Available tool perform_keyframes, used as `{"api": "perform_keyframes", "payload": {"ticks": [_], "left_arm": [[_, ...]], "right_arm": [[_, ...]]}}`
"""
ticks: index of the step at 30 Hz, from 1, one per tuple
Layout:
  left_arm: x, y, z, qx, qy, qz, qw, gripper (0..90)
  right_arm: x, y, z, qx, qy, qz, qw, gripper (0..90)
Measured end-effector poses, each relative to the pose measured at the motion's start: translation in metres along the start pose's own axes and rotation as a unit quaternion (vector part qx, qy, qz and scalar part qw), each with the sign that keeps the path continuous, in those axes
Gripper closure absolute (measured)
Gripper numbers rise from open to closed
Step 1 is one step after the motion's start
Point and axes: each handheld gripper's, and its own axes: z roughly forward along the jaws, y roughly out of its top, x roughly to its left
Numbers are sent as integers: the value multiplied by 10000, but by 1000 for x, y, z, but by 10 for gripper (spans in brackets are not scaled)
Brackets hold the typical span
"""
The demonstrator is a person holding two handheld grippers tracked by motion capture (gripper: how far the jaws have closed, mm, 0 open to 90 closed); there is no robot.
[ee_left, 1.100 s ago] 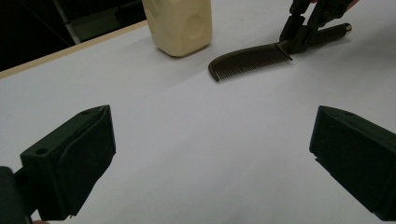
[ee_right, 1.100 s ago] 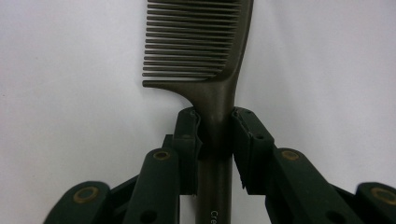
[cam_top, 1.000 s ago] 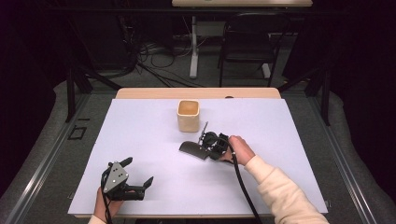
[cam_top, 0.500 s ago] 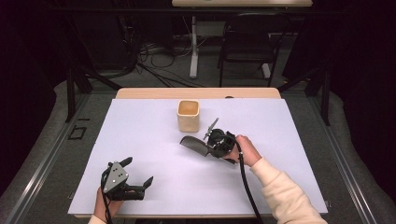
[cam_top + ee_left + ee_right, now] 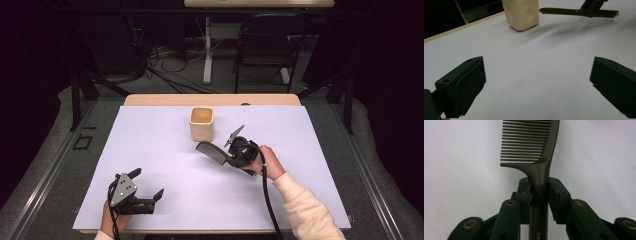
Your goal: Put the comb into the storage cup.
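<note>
White sheet (image 5: 165, 150) covers table (image 5: 150, 99); dark room.

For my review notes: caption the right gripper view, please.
Right tongs shut on the handle of a dark brown plastic comb, teeth pointing left, above the white table cover.

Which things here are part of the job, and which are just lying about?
In the job:
comb, gripped at its handle by the right tongs
cream cup, close by

Lying about:
left tongs, open, resting
chair behind the table

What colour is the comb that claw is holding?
Dark brownish-grey, nearly black. The comb shows best in the right gripper view, clamped in the right claw.
</note>
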Motion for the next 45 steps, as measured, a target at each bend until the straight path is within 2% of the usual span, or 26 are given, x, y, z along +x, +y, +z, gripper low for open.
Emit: {"api": "perform_keyframes", "payload": {"ticks": [7,21,37,45], "left_arm": [[0,0,0,-10,9,-10,10000,3],[0,0,0,-17,-2,-6,10000,3],[0,0,0,-37,-15,-16,10000,2],[0,0,0,-45,-17,-16,10000,3]], "right_arm": [[-1,-5,-9,-230,-32,87,9997,722],[-6,-9,-15,-471,-77,249,9986,722],[-10,-11,-25,-769,-148,306,9965,722],[-11,-12,-27,-829,-159,317,9959,722]]}}
